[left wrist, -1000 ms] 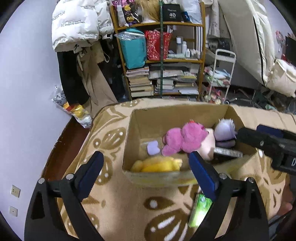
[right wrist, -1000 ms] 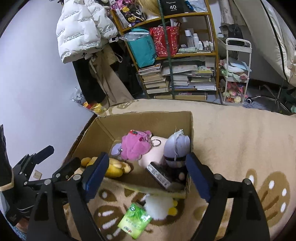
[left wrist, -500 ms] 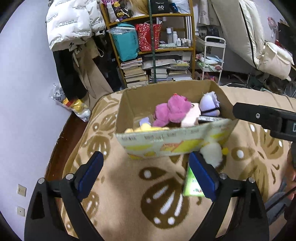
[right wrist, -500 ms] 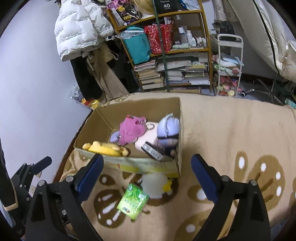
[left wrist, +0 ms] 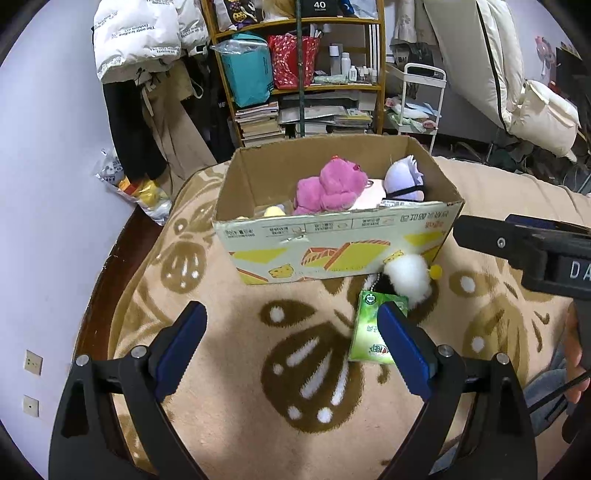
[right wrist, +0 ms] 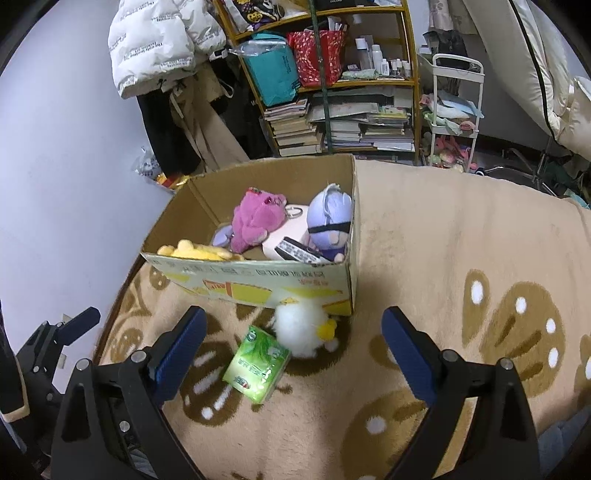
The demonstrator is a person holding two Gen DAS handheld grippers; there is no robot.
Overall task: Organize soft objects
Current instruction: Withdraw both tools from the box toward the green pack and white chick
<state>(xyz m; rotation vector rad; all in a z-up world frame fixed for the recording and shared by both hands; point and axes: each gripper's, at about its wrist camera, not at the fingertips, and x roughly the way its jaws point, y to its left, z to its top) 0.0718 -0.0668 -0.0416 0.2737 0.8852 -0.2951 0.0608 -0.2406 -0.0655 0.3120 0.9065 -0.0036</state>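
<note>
An open cardboard box point(left wrist: 332, 236) point(right wrist: 258, 280) stands on a beige patterned blanket point(left wrist: 229, 369). In it lie a pink plush point(left wrist: 328, 184) point(right wrist: 255, 218), a lavender plush point(left wrist: 404, 179) point(right wrist: 330, 218) and a yellow plush point(right wrist: 199, 251). A white fluffy plush point(left wrist: 408, 277) point(right wrist: 301, 326) leans on the box's front wall, with a green tissue pack point(left wrist: 371, 332) point(right wrist: 258, 363) just before it. My left gripper point(left wrist: 290, 314) hangs open and empty, its right finger beside the pack. My right gripper point(right wrist: 293, 317) is open wide above pack and white plush, touching neither.
Behind the box are a cluttered bookshelf point(left wrist: 306, 92), a white puffer jacket point(left wrist: 140, 33) on hanging clothes, and a white cart point(left wrist: 417, 107). The blanket's left edge drops to dark floor point(left wrist: 107, 266) by the wall. Bare blanket stretches right of the box point(right wrist: 461, 229).
Both grippers have drawn back from the box, which now sits farther off. The white plush and tissue pack now show in front of it. The right jaws stand a little wider.
</note>
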